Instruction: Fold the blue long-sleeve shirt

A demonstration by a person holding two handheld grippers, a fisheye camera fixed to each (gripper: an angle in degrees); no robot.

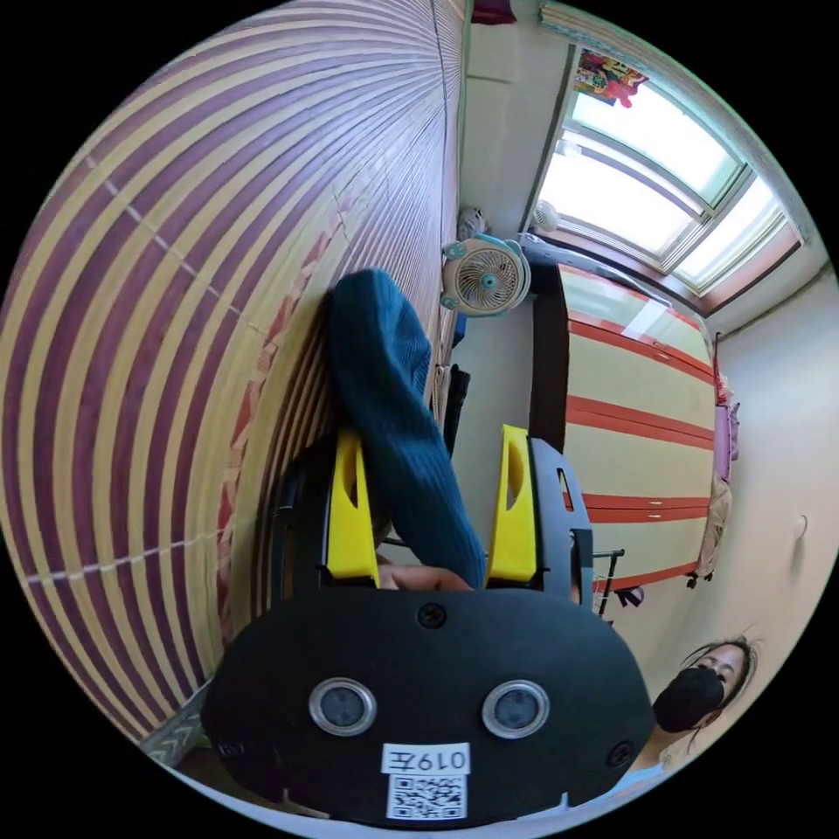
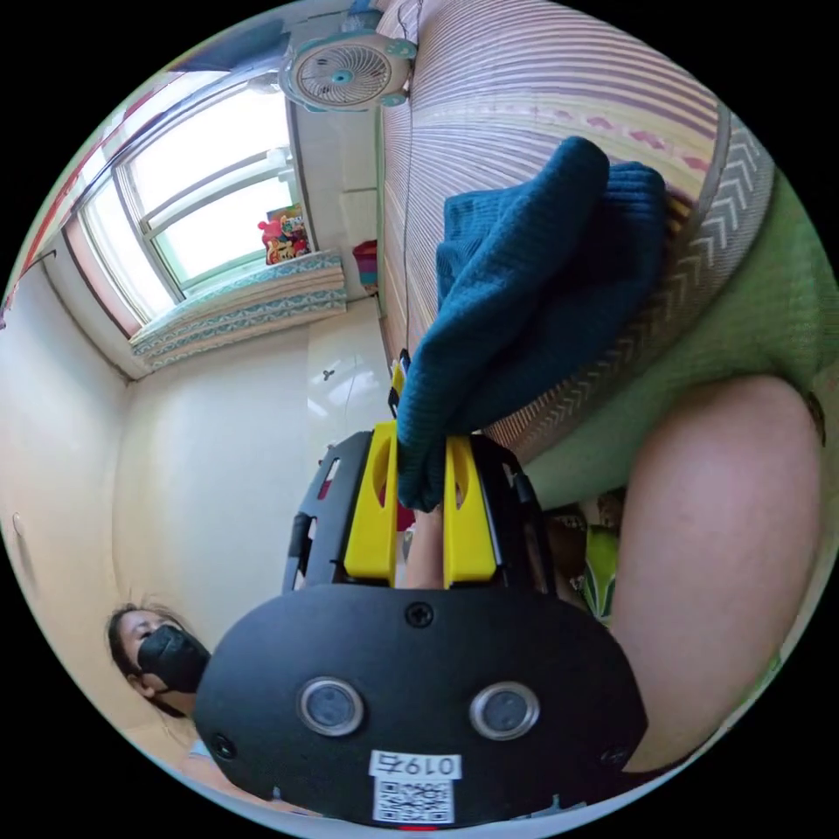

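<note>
**Blue knit shirt pinched at one end, loose at the other**

Yellow jaws of the right hand-held gripper (image 2: 419, 476) stand close together in the right gripper view, both pressing on a bunched edge of the dark blue ribbed knit long-sleeve shirt (image 2: 533, 288). From there the shirt runs to a heap on the striped purple-and-cream woven mat (image 2: 524, 96), close to the mat's chevron-patterned border. A green textured cloth (image 2: 769, 306) lies beside that border, and a person's bare limb (image 2: 717, 559) crosses the frame's edge.

In the left gripper view, the left hand-held gripper (image 1: 433, 502) has its jaws spread wide; a sleeve of the shirt (image 1: 384, 393) passes between them, touching one jaw only. A small teal-and-white fan (image 1: 485, 278) stands at the mat's far edge.
</note>
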